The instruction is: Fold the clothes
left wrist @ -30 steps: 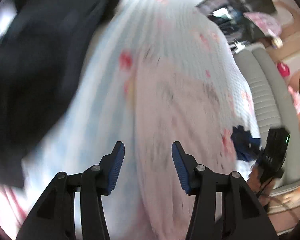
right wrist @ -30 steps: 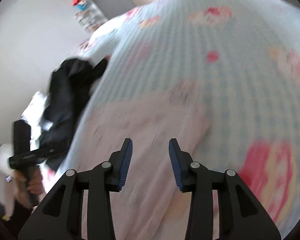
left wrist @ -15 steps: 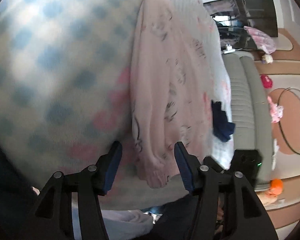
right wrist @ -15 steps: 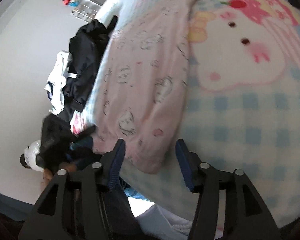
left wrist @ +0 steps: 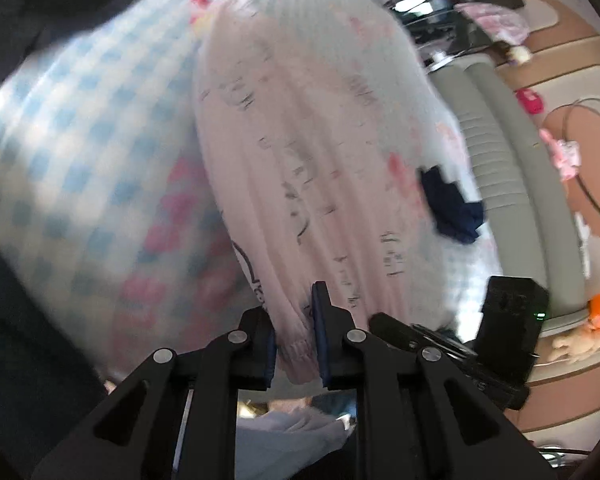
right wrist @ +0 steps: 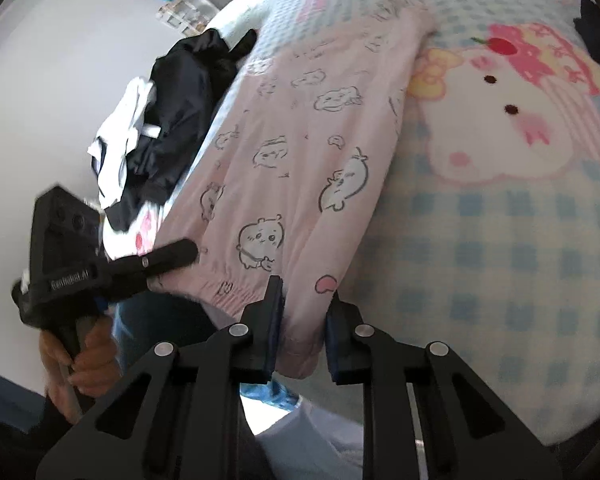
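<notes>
Right wrist view shows the right gripper [right wrist: 302, 326] with its jaws closing on the near hem of a pair of pink pyjama trousers [right wrist: 300, 168]; the elastic cuff sits between the blue pads [right wrist: 275, 320], and cloth fills most of the gap. To its left, the left gripper [right wrist: 172, 256] reaches in at the other cuff of the same hem, held by a hand [right wrist: 80, 364] on its grip. From its own camera the left gripper [left wrist: 294, 332] is also closing, with a gathered cuff of the trousers [left wrist: 300, 152] pinched between its pads; that picture is smeared by motion, so how firmly it bites is unclear.

The trousers lie lengthwise on a bed, on a blue-and-white checked blanket [right wrist: 480, 240] printed with a cartoon cat face [right wrist: 500, 120]. They run away from the grippers toward the far side, their near end hanging just over the bed's edge. A heap of dark and white clothes [right wrist: 168, 120] lies beside them to the left, and a small navy item [left wrist: 452, 208] rests on the blanket on the other side.

The step in hand looks like taking hold of both leg ends before a fold. The next move probably calls for both grips to be secure, then lifting the hem evenly and carrying it toward the waistband so the halves lie square; a loose cuff could slip free on the lift.
</notes>
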Motion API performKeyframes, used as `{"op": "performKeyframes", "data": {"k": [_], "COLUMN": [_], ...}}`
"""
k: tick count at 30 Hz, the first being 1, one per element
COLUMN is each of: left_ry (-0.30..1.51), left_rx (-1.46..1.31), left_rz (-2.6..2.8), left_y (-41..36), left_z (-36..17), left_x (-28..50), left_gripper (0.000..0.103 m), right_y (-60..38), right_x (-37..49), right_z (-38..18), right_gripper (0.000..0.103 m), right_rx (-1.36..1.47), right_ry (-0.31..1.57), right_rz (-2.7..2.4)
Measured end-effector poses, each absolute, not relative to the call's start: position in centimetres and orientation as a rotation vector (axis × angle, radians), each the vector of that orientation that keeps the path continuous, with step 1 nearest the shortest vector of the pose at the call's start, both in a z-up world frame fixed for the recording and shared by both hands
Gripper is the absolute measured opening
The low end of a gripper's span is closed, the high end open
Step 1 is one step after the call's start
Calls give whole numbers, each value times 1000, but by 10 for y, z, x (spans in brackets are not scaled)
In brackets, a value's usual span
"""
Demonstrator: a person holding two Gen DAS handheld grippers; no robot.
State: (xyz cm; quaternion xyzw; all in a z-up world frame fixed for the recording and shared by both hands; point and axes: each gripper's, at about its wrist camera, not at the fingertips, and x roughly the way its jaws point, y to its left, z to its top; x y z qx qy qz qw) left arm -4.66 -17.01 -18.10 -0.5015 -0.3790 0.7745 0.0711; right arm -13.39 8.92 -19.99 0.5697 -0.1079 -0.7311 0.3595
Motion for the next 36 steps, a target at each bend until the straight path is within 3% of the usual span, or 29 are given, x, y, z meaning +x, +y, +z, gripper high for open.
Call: {"op": "performKeyframes", "data": {"k": [3, 6, 8, 11, 15, 20, 22, 24, 32, 36], "left_ry": [-1185, -1255, -1209, -1296, -1411, -1304, -1243, -1213, -1148, -1011], "left_rx": [-1673, -1603, -1525, -1442, -1410, -1476, -1523, -1579, -1609, -1439], "left_rz": [2250, 2202, 2277, 2314, 2344, 2381, 2431, 2454, 2530, 2519], "left_y": [-175, -188, -198, -221, -238, -220, -215, -220, -236, -209], "left_z": [-216, -211, -197, -193, -208, -218, -217, -215, -188, -163], "left_x": [-31, -22, -21, -24, -46, -63, -65, -63, -48, -59], "left_gripper": [21, 29, 29, 30, 27, 25, 16, 15, 12, 13], "right_y": [85, 94, 99, 112, 117, 99, 90, 84, 103, 100], "right_x": [-123, -127, -131, -143, -169, -188, -186, -183, -178, -176], "right_z": [-218, -211, -204, -195, -205, -216, -217, -218, -202, -172], "right_gripper": [24, 29, 29, 30, 40, 40, 40, 23, 28, 32], "right_rx": [1548, 1549, 1538, 1523, 1559, 1579, 1577, 1577, 1602, 1506], "right_ry": [-268, -270, -273, -314, -413, -426, -359, -204, -33, 6], "right_rz": [-1853, -1914, -1964, -2043, -1993, -1913, -1921, -1994, -2142, -2179]}}
